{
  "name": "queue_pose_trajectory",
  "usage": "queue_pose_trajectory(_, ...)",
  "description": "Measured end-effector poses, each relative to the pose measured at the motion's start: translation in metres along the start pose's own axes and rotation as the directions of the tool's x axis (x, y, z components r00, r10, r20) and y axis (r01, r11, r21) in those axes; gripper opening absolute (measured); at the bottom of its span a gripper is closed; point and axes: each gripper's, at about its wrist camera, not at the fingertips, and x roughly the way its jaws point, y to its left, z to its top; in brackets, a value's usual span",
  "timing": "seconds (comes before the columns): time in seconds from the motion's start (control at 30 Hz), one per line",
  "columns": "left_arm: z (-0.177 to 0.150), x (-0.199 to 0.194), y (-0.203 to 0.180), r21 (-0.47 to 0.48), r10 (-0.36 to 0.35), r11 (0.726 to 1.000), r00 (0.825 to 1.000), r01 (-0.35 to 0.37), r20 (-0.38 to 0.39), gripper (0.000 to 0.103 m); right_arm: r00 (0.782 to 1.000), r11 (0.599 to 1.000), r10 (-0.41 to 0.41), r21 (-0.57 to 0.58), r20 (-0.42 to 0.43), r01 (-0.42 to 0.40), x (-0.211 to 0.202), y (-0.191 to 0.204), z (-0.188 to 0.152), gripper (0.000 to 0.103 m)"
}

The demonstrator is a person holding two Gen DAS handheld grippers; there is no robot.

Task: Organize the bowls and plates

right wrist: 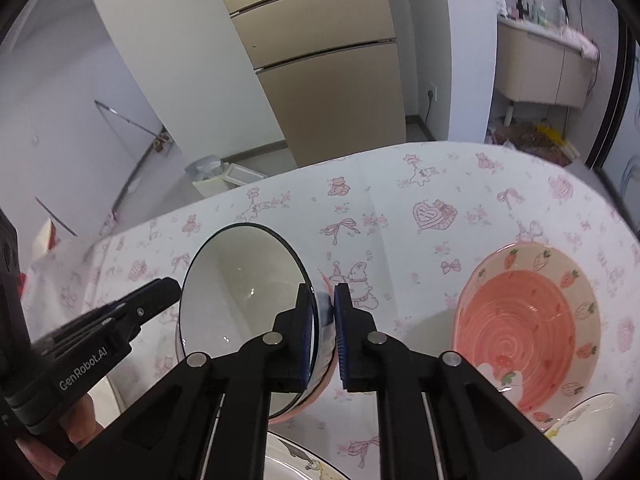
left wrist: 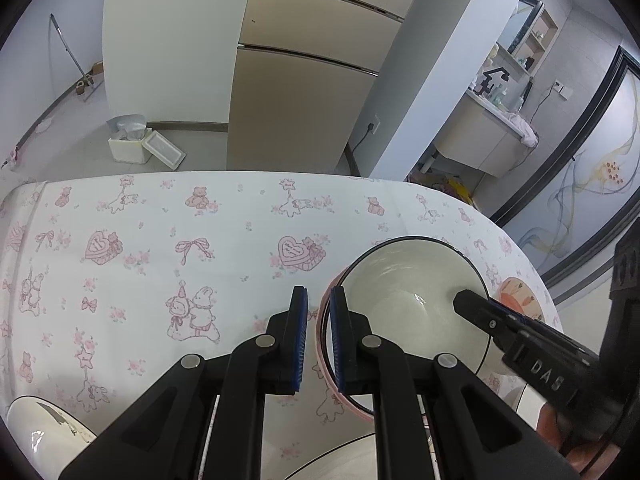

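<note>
A white bowl (left wrist: 400,280) with a black rim and pink outside is held between both grippers over the table (left wrist: 160,220), tipped a little. My left gripper (left wrist: 319,340) is shut on its left rim, one pad inside and one outside. My right gripper (right wrist: 324,332) is shut on the opposite rim of the bowl (right wrist: 240,280). In the left wrist view the right gripper (left wrist: 466,300) reaches in from the right. The left gripper (right wrist: 164,288) enters the right wrist view from the left. A pink strawberry plate (right wrist: 528,328) lies to the right of the bowl.
A white dish with a black rim (left wrist: 340,460) lies just under the bowl at the near edge. Another white dish (left wrist: 44,432) sits at the near left and one (right wrist: 592,416) at the near right. Beyond the table stand a beige fridge (left wrist: 304,80) and a white box (left wrist: 132,148) on the floor.
</note>
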Motion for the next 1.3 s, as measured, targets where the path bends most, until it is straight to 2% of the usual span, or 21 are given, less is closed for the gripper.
queue_pose_trajectory(0.2,0.000,-0.001,0.001,0.003,-0.026,1.000,0.999,0.026,0.035,0.011,0.988,0.980,0.152,0.132,-0.010,-0.149,0.003,-0.022,0.002,0.016)
queue_pose_trajectory(0.3,-0.001,0.009,0.004,-0.011,-0.064,0.998,0.998,0.064,0.004,0.011,0.969,0.941,0.246,0.250,-0.035,-0.230,0.011,-0.039,0.001,0.017)
queue_pose_trajectory(0.37,-0.002,0.011,0.005,-0.026,-0.082,0.996,0.997,0.082,0.004,0.011,0.945,0.896,0.325,0.329,-0.030,-0.298,0.015,-0.052,0.000,0.018)
queue_pose_trajectory(0.47,-0.002,0.007,0.000,-0.005,-0.068,0.998,0.998,0.068,0.015,0.011,0.924,0.854,0.381,0.394,-0.026,-0.341,0.017,-0.061,-0.001,0.019)
queue_pose_trajectory(0.53,-0.002,0.005,-0.004,0.013,-0.055,0.998,0.998,0.055,0.018,0.011,0.919,0.842,0.394,0.411,-0.027,-0.350,0.017,-0.063,-0.002,0.019)
queue_pose_trajectory(0.67,-0.003,0.010,-0.008,0.028,-0.014,0.999,1.000,0.015,-0.012,0.011,0.936,0.883,0.348,0.355,-0.056,-0.307,0.010,-0.050,0.001,0.020)
queue_pose_trajectory(0.77,-0.003,0.014,-0.008,0.027,0.043,0.999,0.998,-0.042,-0.040,0.011,0.942,0.892,0.331,0.345,-0.060,-0.292,0.008,-0.045,0.001,0.020)
queue_pose_trajectory(0.87,-0.003,0.015,-0.005,-0.001,0.027,1.000,0.998,-0.027,-0.051,0.011,0.948,0.909,0.309,0.314,-0.070,-0.273,0.007,-0.045,0.002,0.020)
queue_pose_trajectory(0.93,-0.004,0.015,-0.005,0.008,0.030,1.000,0.998,-0.030,-0.054,0.011,0.966,0.946,0.248,0.233,-0.075,-0.225,0.005,-0.035,0.005,0.018)
queue_pose_trajectory(1.07,-0.004,0.014,-0.007,0.021,0.049,0.999,0.998,-0.048,-0.047,0.011,0.992,0.991,0.119,0.068,-0.046,-0.116,-0.005,-0.011,0.005,0.018)
queue_pose_trajectory(1.17,-0.004,0.012,-0.007,0.023,0.046,0.999,0.998,-0.045,-0.044,0.011,0.999,0.998,-0.037,-0.049,0.004,0.037,-0.007,0.007,0.003,0.018)
queue_pose_trajectory(1.2,-0.003,0.011,-0.007,0.024,0.045,0.999,0.998,-0.044,-0.042,0.011,0.998,0.996,-0.057,-0.067,0.014,0.058,-0.009,0.010,0.003,0.018)
queue_pose_trajectory(1.3,-0.003,0.009,-0.008,0.029,0.034,0.999,0.998,-0.033,-0.046,0.011,0.997,0.992,-0.073,-0.103,0.014,0.074,-0.006,0.017,0.001,0.007)
